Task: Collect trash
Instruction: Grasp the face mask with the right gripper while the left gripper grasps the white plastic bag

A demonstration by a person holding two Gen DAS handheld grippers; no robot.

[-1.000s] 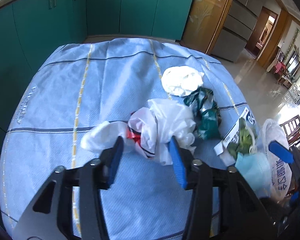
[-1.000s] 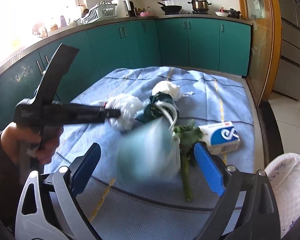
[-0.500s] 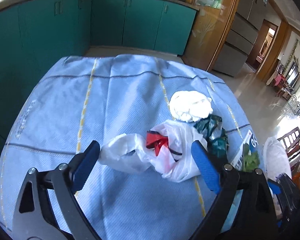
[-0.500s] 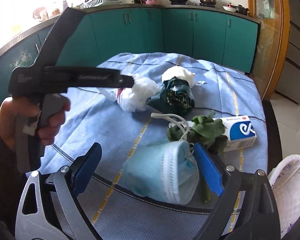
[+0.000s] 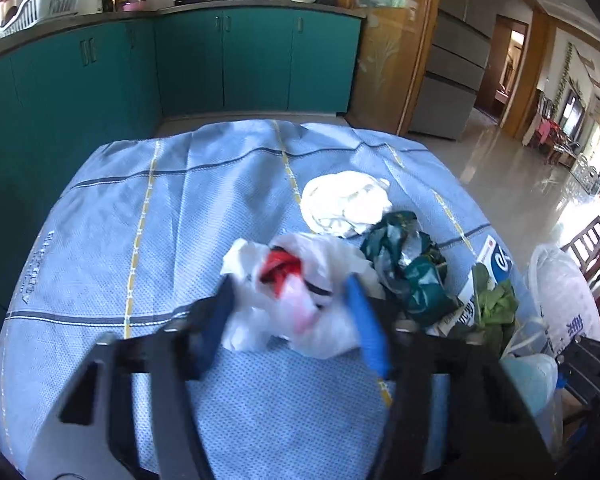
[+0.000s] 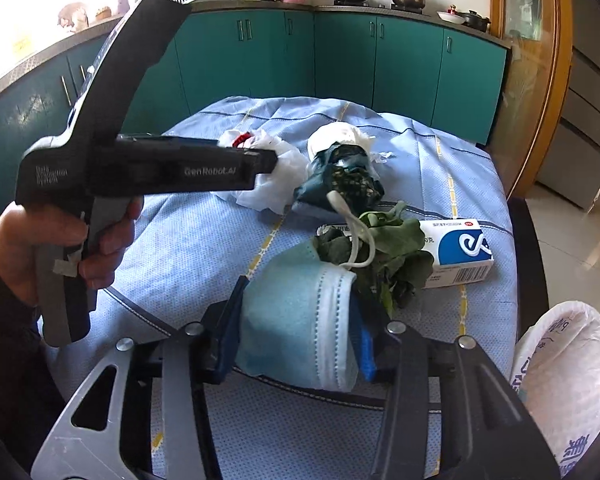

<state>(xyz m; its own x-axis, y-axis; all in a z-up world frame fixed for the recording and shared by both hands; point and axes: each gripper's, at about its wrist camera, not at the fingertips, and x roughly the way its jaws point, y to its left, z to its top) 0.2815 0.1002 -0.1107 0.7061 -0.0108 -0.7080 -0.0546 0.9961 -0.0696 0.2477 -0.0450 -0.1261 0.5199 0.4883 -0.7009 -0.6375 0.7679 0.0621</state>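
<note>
left tongs [image 5: 290, 316] pinch white plastic bag [image 5: 300, 300] | right tongs [image 6: 296, 328] clamp face mask [image 6: 300, 320] (left hand [image 6: 56, 248] right-view only)

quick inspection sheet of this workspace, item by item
surface: table under a blue tablecloth with yellow and dark stripes.
job's things: white plastic bag with red inside; blue face mask; dark green wrapper; crumpled white tissue; leafy greens; blue-and-white box; white trash bag at the table's right edge.
clutter: nothing seen beyond the trash.
grippers: left tool brackets the white plastic bag, blurred, grip unclear; right tool clamps the face mask.
cables: nothing seen.
surroundings: teal cabinets, pan and pot on the stove, dish rack, wooden door frame.
</note>
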